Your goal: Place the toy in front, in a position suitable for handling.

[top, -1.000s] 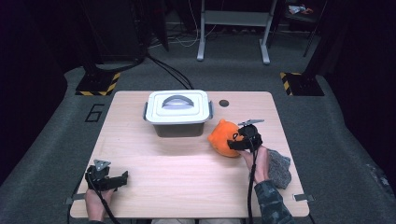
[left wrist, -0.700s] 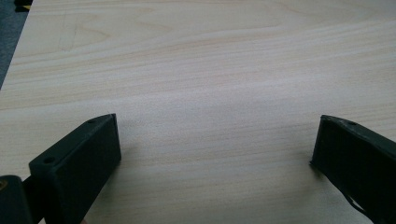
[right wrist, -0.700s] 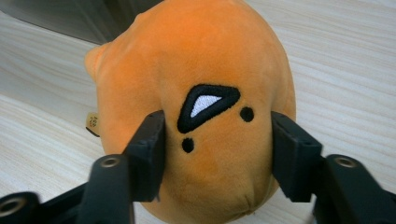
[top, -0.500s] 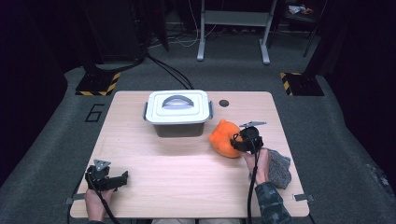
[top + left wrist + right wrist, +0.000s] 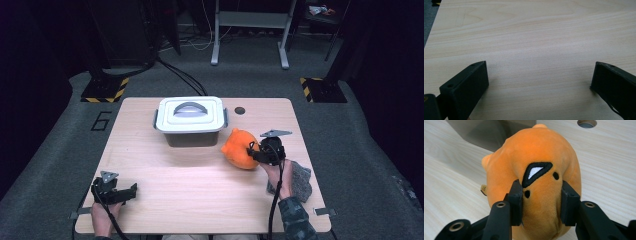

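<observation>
The right gripper has its 2 black jaws pressed into the flanks of an orange plush toy; in the right gripper view the pads dent the soft fabric on either side, so the toy is pinched between them, and the jaws have just been closing onto it; an embroidered black-and-white patch and 2 small black dots sit on the plush between the pads; the toy rests on the light wooden table, right of centre, just beside the front right corner of a grey lidded box with a white lid and a grey handle on top; the box shows beyond the toy in the right gripper view as a dark wall; a small round hole in the tabletop lies behind the toy, near the far edge; a grey cloth lies near the right edge of the table, just beside the person's right hand; the left gripper rests near the front left corner of the table, well apart from the toy and the box; its 2 jaws stand wide apart with only bare wood between them, holding nothing
</observation>
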`<state>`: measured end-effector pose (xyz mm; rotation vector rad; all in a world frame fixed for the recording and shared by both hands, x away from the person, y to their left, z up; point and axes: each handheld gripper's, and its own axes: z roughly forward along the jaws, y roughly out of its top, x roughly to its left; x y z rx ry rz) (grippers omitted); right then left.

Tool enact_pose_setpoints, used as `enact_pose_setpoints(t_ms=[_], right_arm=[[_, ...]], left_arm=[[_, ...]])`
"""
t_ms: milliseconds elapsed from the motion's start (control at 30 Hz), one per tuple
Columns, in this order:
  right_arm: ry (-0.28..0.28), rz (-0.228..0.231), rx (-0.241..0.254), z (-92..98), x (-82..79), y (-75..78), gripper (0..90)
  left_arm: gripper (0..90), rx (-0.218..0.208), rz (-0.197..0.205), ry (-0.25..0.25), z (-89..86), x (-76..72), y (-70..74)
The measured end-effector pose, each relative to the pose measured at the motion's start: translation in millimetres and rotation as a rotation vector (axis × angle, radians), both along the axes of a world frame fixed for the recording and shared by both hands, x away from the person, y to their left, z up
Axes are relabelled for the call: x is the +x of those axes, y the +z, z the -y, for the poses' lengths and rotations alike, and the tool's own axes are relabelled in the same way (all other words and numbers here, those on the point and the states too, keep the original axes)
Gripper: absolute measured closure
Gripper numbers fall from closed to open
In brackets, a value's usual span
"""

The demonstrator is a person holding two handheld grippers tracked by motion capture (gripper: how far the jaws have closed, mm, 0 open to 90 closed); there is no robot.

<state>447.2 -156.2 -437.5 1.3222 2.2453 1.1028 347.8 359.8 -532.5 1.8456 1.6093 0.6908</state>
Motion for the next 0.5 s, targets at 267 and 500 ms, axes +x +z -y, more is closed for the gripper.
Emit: enact_pose_setpoints(t_ms=[267, 500], right_arm=[[0.082, 0.006, -0.014, -0.7, -15.0, 7.8, 60.2], [0.178, 0.004, -0.015, -7.0, -26.9, 10.1, 59.8]], left_arm=[[0.4, 0.0, 0.001, 0.001, 0.1, 0.0, -0.1], [0.4, 0.001, 0.004, 0.003, 0.2, 0.1, -0.3]])
